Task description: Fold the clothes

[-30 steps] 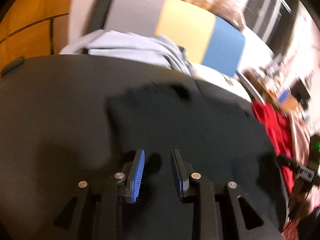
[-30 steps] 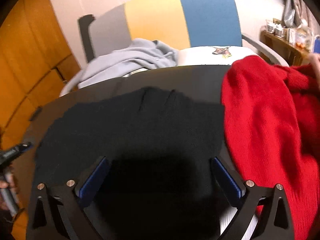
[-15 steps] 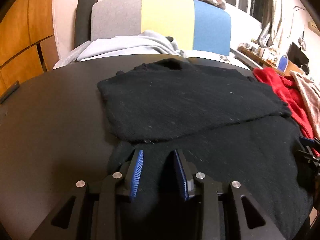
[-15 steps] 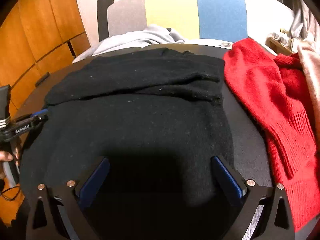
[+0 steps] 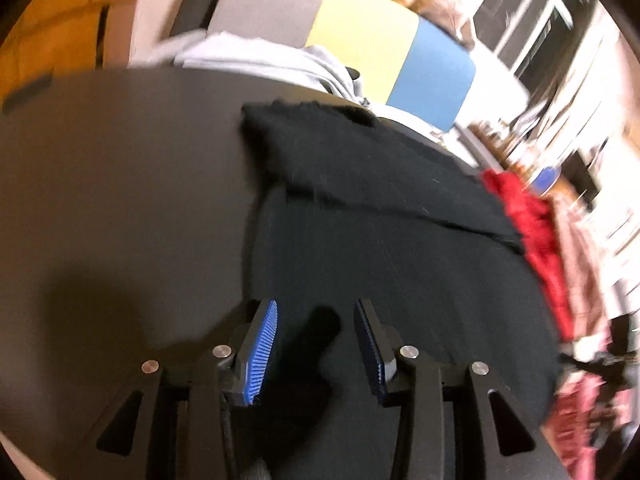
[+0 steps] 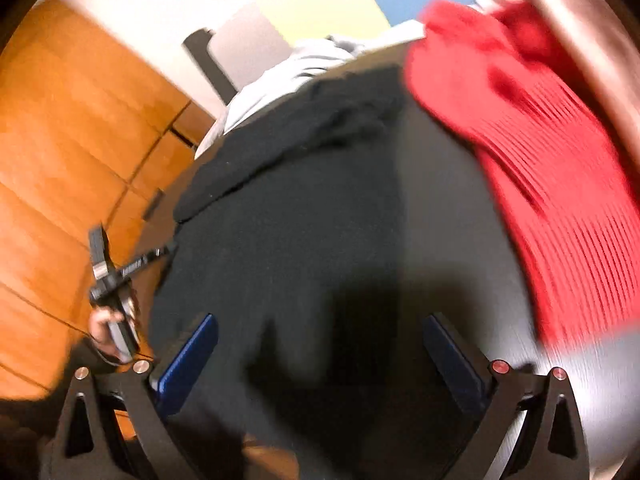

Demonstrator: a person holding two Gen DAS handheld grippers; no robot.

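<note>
Black sweater (image 5: 392, 248) on table (image 5: 120, 184), left gripper (image 5: 316, 344) opening above it, right gripper (image 6: 320, 354) wide, empty.

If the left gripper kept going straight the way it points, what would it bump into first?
Most likely the black sweater. The left gripper tilts down toward the table, its jaws opening with nothing clamped, and the cloth lies spread right ahead of the fingertips. The picture is blurred, so how near is hard to judge.
</note>
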